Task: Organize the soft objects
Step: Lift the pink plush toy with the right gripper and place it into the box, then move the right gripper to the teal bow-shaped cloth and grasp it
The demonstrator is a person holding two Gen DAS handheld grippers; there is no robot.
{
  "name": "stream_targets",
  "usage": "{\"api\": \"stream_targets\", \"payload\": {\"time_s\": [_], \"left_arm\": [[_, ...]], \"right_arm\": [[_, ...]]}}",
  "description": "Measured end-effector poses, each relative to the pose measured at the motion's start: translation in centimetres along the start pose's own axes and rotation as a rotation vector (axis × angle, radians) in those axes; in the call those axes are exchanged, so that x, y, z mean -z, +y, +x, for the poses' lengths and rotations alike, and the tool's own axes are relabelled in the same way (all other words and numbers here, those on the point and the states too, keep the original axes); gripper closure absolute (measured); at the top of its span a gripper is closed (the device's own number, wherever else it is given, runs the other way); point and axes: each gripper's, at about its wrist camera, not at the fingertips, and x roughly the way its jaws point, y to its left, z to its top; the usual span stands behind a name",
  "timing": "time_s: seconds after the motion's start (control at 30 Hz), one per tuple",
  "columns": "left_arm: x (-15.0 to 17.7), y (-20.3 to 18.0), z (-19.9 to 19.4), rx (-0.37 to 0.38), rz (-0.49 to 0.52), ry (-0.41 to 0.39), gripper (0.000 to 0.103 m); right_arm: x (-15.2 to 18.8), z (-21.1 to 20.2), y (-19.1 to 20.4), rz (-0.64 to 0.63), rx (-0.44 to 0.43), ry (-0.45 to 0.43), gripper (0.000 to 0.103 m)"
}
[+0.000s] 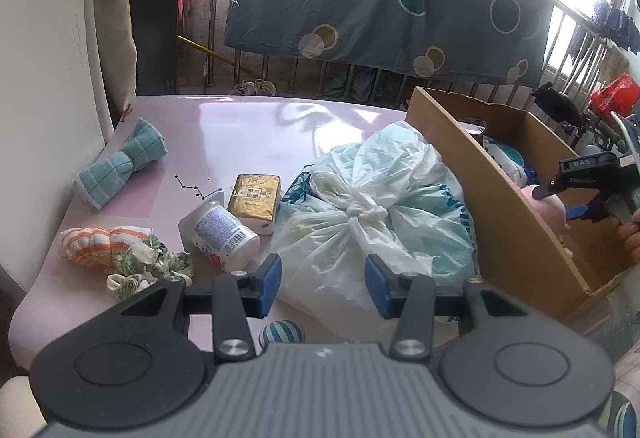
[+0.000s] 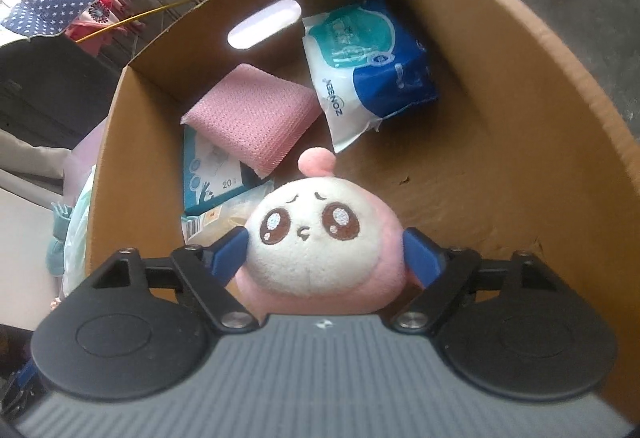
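Pale pink glossy surface point(image 1: 248, 126): carries every loose item ahead of the left claw point(image 1: 322, 286).

Open brown cardboard box point(image 2: 500, 86): stands to the right of the left claw at the surface's right side; the right claw point(image 2: 326, 258) hangs over its interior, pointing steeply down.

Knotted translucent white and pale green plastic bag point(image 1: 360, 222): lies directly ahead of the left claw, against the box's near wall.

Round pink and white plush toy with embroidered brown eyes point(image 2: 312, 238): sits between the blue pads of the right claw, above the box floor. The jaws stand wide at the toy's sides; whether the pads press on it cannot be told.

White and blue soft pack of wipes point(image 2: 368, 70): on the box floor, beyond the right claw.

Pink textured sponge pad point(image 2: 252, 118): beyond and left of the right claw, resting on a flat teal carton point(image 2: 208, 174).

Teal checked rolled cloth point(image 1: 124, 166): far left of the left claw, near the wall.

Orange and white striped rolled cloth point(image 1: 100, 242): left of the left claw, touching a green patterned fabric scrunchie point(image 1: 148, 266).

White plastic cup with printed label point(image 1: 224, 234): lying on its side, just ahead-left of the left claw.

Gold foil tissue pack point(image 1: 254, 202): just beyond the cup.

Blue and white striped ball point(image 1: 280, 332): beneath the left claw.

Left claw: partly open, holding nothing.
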Motion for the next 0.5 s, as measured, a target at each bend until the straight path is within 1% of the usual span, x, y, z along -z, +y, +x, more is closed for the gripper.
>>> {"api": "stream_targets", "payload": {"time_s": [0.13,0.2,0.27,0.33,0.4,0.5], "left_arm": [[0.1,-0.1,0.1,-0.006,0.007,0.001,0.056],[0.2,-0.1,0.1,-0.013,0.007,0.003,0.056],[0.2,0.0,0.0,-0.018,0.005,0.002,0.056],[0.2,0.2,-0.1,-0.028,0.006,-0.002,0.056],[0.2,0.3,-0.2,-0.042,0.011,-0.007,0.056],[0.3,0.7,-0.5,-0.065,0.019,-0.018,0.055]], "right_arm": [[-0.4,-1.2,1.6,-0.094,0.023,-0.088,0.023],[-0.6,-1.3,2.3,-0.128,0.022,-0.114,0.023],[-0.8,-0.6,2.9,-0.160,0.046,-0.110,0.021],[-0.8,0.6,3.2,-0.187,0.072,-0.070,0.019],[-0.8,1.5,3.0,-0.183,0.108,-0.041,0.017],[-0.6,0.9,2.8,-0.152,0.092,-0.053,0.016]]}}
